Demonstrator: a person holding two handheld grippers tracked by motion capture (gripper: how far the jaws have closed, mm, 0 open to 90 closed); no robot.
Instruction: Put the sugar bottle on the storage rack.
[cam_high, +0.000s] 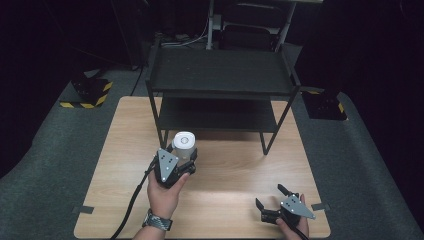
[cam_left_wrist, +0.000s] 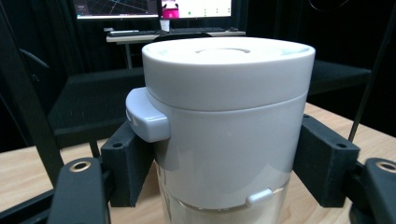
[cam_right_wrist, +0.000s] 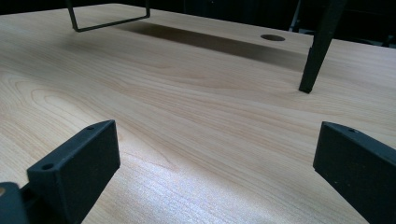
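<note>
Smooth white round-lidded jar (cam_left_wrist: 224, 126), clear base

A white-lidded jar (cam_high: 184, 145) stands upright between the left tool's (cam_high: 186, 161) jaws, clamped at its sides; its lid is on, with a small tab at one side; the clear lower body sits below; it is in front of the black shelf rack (cam_high: 220, 80), above the counter (cam_high: 225, 170).
</note>
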